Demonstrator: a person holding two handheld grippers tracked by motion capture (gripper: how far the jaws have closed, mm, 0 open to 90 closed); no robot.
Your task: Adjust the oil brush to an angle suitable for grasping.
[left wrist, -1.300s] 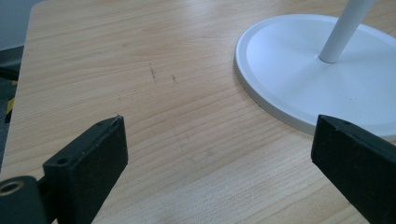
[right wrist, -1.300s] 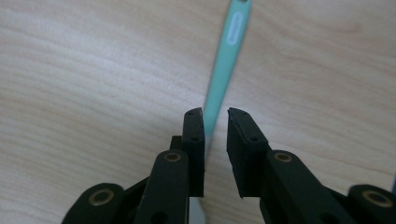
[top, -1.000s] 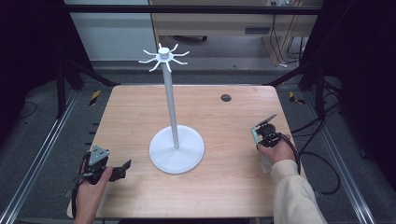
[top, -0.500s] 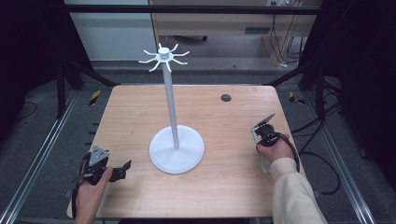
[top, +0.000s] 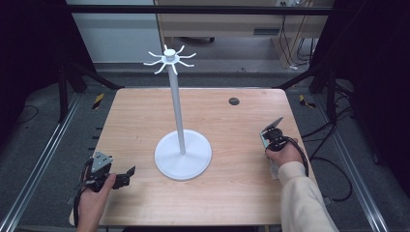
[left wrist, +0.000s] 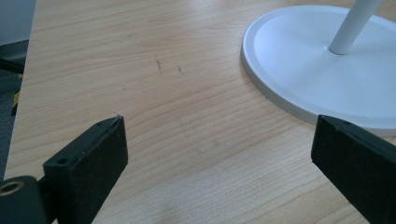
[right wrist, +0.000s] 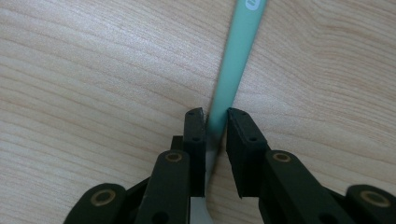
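Note:
My right gripper (right wrist: 216,114) is shut on a thin mint-green handle (right wrist: 236,60) that runs away from the jaws, close over the wooden table. A grey strip continues from it below the jaws. In the high view the right gripper (top: 271,137) is at the table's right side, tilted down at the wood. My left gripper (left wrist: 217,126) stands wide open with nothing between its jaws, low over the table near the front left (top: 126,176). A white stand (top: 176,106) with a round base (left wrist: 317,60) and a ring of hooks (top: 168,58) rises mid-table, just right of the left gripper.
The wooden table (top: 232,193) has a small black round cap (top: 234,101) set into it at the back right. Black frame posts and cables stand around the table on the grey floor.

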